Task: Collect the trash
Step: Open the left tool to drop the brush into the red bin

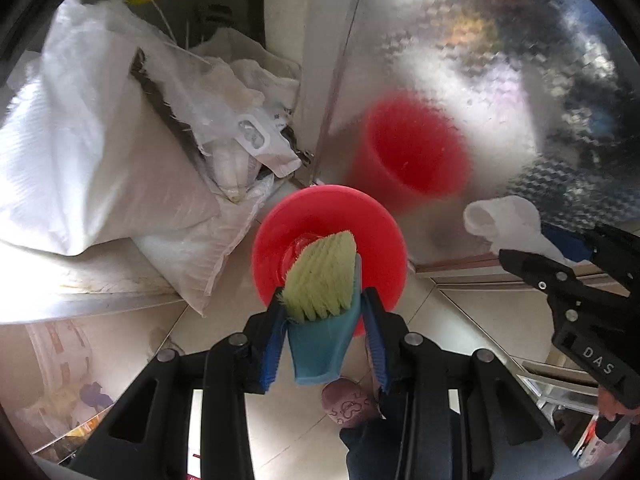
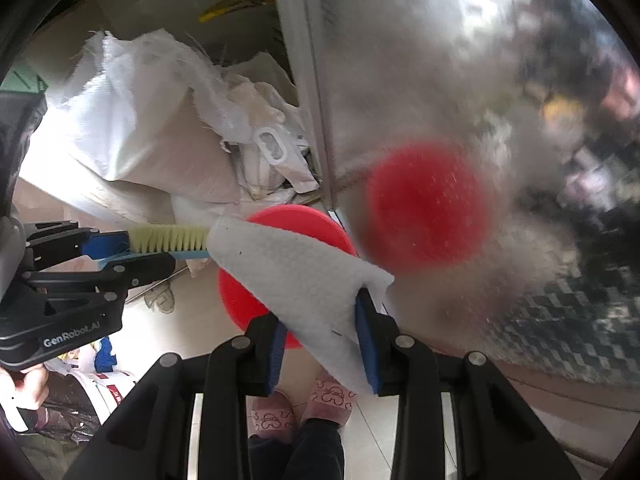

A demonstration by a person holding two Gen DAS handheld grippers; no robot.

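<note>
Clamping a blue-backed scrub brush (image 1: 320, 308) between its jaws, bristles facing up: left gripper (image 1: 326, 344), pointed steeply down. Right gripper (image 2: 324, 344): jaws closed on a folded white paper towel (image 2: 296, 276), held just beside the brush. Below both: red bin (image 1: 280, 236) on the tiled floor (image 1: 500, 320), directly under the brush and towel. Beside the bin: white woven sacks (image 1: 88, 152). Behind it: patterned metal panel (image 1: 460, 40) showing the bin's red reflection. Pink slippers (image 2: 300, 408) at bottom edge.

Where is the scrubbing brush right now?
The brush is clamped in the left gripper, hanging over the red bin, left of the white cloth.
</note>
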